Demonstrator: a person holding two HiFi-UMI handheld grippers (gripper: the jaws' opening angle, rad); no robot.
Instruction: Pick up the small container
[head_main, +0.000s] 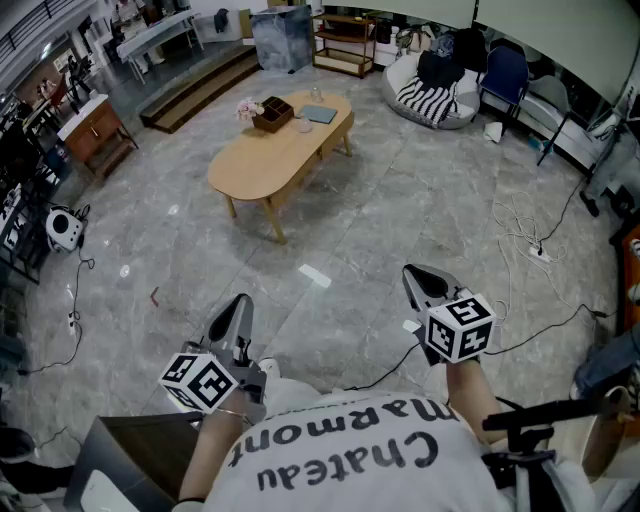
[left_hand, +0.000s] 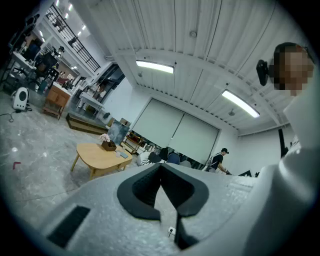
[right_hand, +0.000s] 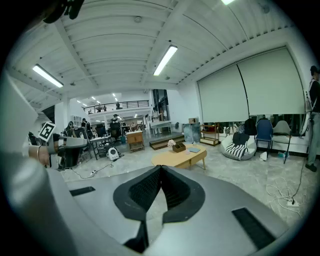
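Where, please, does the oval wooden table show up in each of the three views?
Head view: the oval wooden table sits in the upper part, left of centre.
Left gripper view: left of centre, at mid-height.
Right gripper view: just right of centre, below mid-height.
Shared landmark: the brown box standing on it.

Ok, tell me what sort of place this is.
Probably a large open-plan office or studio lounge: a low oval wooden table on a stone-tiled floor, a striped beanbag, and workstations beneath a mezzanine railing.
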